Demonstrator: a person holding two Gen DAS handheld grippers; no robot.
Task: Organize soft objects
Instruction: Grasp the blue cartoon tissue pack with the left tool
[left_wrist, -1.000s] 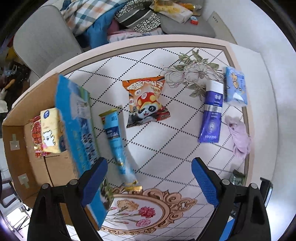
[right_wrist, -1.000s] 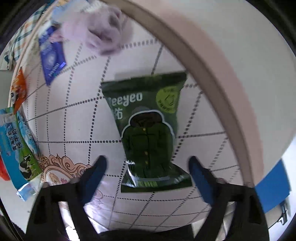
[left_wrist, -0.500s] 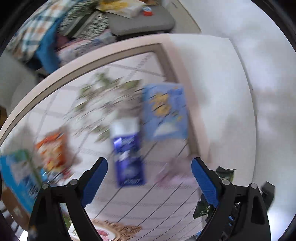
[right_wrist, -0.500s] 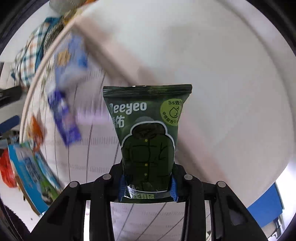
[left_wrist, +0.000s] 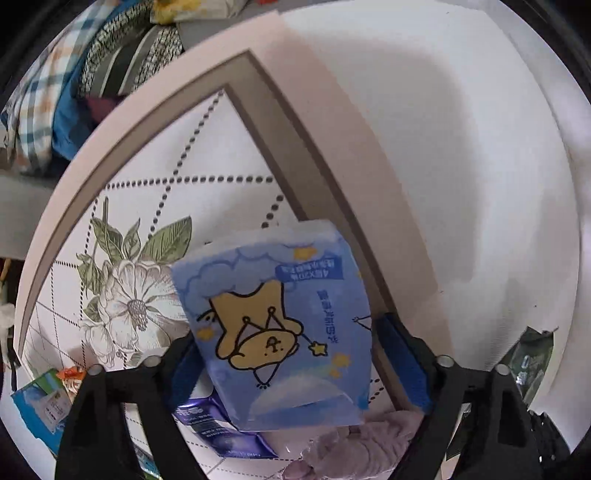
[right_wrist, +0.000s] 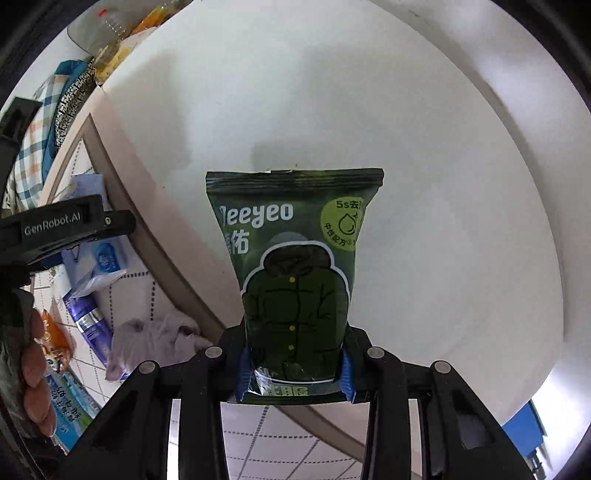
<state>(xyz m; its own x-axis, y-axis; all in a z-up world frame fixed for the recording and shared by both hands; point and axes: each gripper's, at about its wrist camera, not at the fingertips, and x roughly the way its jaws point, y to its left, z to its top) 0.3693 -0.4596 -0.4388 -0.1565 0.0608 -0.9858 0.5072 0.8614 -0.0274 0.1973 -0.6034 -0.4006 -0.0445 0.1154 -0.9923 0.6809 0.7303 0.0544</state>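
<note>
Jaws of right gripper (right_wrist: 293, 373) pinch glossy green pouch (right_wrist: 295, 273).

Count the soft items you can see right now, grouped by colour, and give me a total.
Light blue tissue pack: 1
Dark blue tube: 1
Dark green packet, in the right gripper: 1
Lilac cloth: 1
Orange snack bag: 1
Blue-and-green pouch: 1
Total: 6

Green pouch (right_wrist: 295, 280): glossy plastic film, crimped top seal. Blue pack (left_wrist: 280, 328): smooth shiny plastic wrap. Lilac cloth (left_wrist: 354, 446): soft, matt, crumpled. Tool fingers (left_wrist: 400, 363): matt black plastic, blue pads. Counter (left_wrist: 207, 155): smooth printed surface.
</note>
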